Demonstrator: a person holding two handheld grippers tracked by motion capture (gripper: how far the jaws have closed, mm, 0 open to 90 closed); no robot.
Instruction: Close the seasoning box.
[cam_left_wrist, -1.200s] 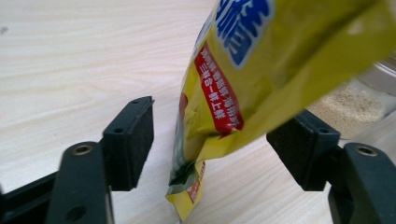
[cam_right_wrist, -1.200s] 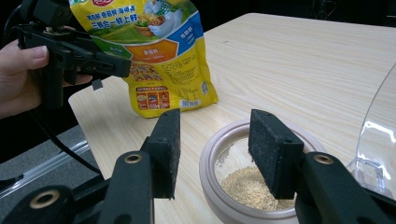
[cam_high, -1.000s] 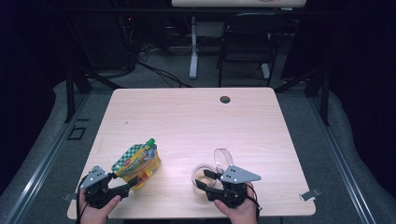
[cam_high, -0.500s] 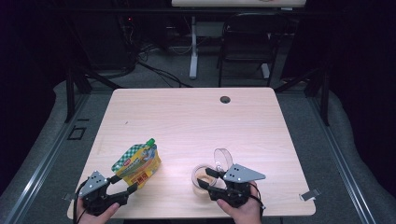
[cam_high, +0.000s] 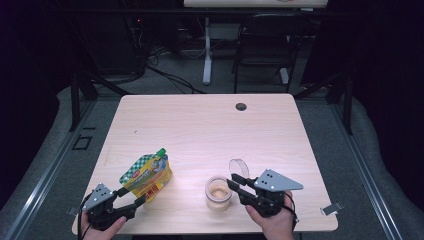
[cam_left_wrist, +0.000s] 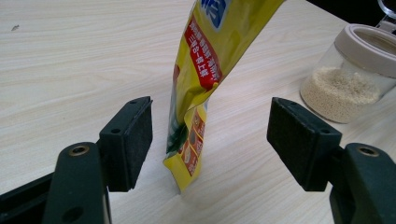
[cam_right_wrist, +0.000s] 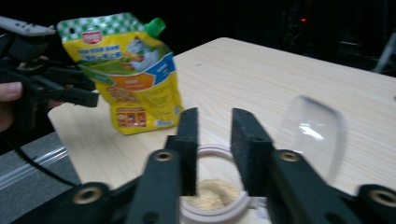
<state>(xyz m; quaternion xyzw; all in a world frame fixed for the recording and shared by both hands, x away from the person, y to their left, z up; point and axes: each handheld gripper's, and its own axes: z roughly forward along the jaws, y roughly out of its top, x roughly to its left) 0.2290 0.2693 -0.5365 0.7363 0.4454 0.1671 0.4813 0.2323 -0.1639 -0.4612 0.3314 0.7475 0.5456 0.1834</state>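
Note:
A yellow spouted pouch (cam_high: 147, 176) with a green cap stands on the table, leaning slightly. My left gripper (cam_high: 131, 196) is open, and its pads (cam_left_wrist: 128, 140) flank the pouch's bottom corner (cam_left_wrist: 187, 154) without touching it. A clear jar (cam_high: 219, 192) of tan grains stands open, its hinged clear lid (cam_high: 239, 167) flipped back. My right gripper (cam_high: 232, 181) hovers just right of the jar and above its rim (cam_right_wrist: 212, 151). Its jaws have just been closing, a narrow gap is left, and nothing is between them. The pouch (cam_right_wrist: 135, 79) stands beyond.
The light wooden table (cam_high: 210, 130) has a dark cable hole (cam_high: 241, 106) near its far edge. A small metal clip (cam_high: 330, 209) lies by the table's right front corner. A chair (cam_high: 262, 45) and a desk leg stand on the dark floor beyond.
My right gripper has lifted and pulled slightly back to the right of the jar, and its jaws have narrowed. The left gripper, pouch and jar have stayed put.

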